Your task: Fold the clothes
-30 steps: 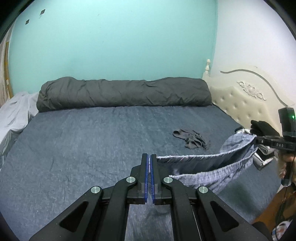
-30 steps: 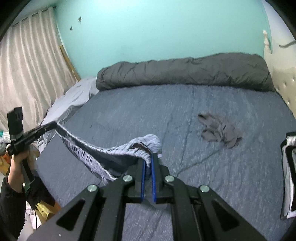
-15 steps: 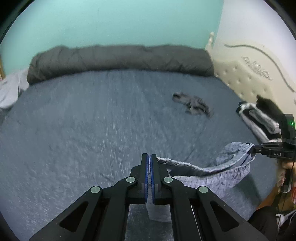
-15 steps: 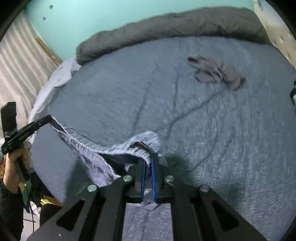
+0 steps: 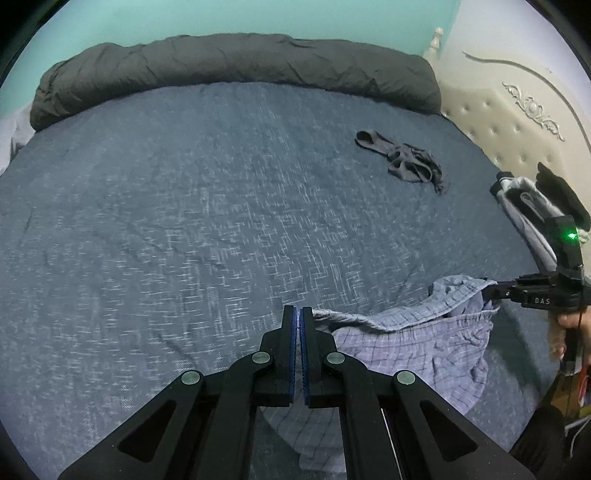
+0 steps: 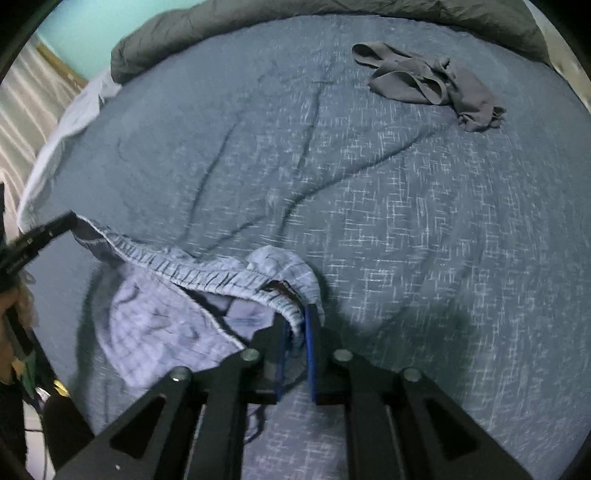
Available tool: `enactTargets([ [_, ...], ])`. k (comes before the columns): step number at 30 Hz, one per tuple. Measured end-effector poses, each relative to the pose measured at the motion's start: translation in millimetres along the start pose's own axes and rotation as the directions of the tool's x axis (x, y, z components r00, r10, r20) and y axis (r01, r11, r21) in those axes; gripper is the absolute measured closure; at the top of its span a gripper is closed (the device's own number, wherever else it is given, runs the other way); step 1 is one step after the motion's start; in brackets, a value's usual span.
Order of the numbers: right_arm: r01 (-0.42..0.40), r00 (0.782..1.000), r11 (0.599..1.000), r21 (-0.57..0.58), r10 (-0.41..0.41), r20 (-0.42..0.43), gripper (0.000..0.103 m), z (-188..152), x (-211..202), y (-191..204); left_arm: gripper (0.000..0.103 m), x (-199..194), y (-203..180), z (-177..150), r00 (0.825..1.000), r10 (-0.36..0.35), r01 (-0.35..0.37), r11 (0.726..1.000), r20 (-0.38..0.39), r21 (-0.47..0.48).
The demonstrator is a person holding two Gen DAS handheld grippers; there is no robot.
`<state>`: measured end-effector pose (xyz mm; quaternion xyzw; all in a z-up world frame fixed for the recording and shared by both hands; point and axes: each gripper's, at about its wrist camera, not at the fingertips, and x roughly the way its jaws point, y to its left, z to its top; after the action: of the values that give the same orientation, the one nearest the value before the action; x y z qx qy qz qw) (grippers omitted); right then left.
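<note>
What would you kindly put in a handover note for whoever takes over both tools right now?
Left tool: shut on the waistband of the plaid shorts.
Right tool: parted a little, the waistband's other end between its fingers.
Shorts: waistband held up, legs lying on the bed sheet near its front edge.
Done: shorts picked up and spread.
Left: lay flat, fold; then the grey garment further back. A clothes pile sits by the headboard.

Bedroom w/ teal wall (image 5: pixel 258 14) — bed (image 5: pixel 184 206) in blue-grey sheet, rolled dark duvet (image 5: pixel 236 62) at far edge; cream tufted headboard (image 5: pixel 517 122) at right, curtain (image 6: pixel 22 110) at left.
</note>
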<state>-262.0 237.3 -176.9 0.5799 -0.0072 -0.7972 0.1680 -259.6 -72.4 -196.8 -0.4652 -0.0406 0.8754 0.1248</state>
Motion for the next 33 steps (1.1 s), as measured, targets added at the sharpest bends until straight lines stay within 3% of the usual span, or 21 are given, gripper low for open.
enactTargets([
  [3,0.042,0.999,0.997,-0.063,-0.041,0.009,0.061,3,-1,7,0.101,9,0,0,1.000,-0.004,0.004,1.000,-0.003,-0.003],
  [6,0.047,0.999,0.990,-0.131,-0.045,0.015,0.054,7,-1,16,0.101,11,3,-2,1.000,-0.004,0.004,1.000,-0.004,-0.005],
  [13,0.109,0.993,0.955,-0.275,-0.116,-0.011,0.054,7,14,38,0.101,12,10,-5,1.000,-0.001,0.001,1.000,-0.007,-0.011],
  [19,0.127,0.991,0.965,-0.231,-0.131,0.000,0.054,3,14,29,0.101,12,18,-8,1.000,-0.001,0.000,1.000,-0.008,-0.028],
  [21,0.091,0.996,0.973,-0.213,-0.086,0.033,0.054,-1,5,29,0.101,11,20,-7,1.000,0.002,-0.003,0.999,-0.007,-0.032],
  [25,-0.014,0.998,0.959,-0.282,0.030,0.055,0.054,-8,-8,51,0.101,9,23,-5,1.000,0.009,-0.010,0.999,-0.003,-0.040],
  [33,-0.074,0.997,0.938,-0.340,0.061,-0.050,0.054,-10,25,78,0.101,5,25,0,1.000,0.025,-0.025,0.999,0.003,-0.048],
])
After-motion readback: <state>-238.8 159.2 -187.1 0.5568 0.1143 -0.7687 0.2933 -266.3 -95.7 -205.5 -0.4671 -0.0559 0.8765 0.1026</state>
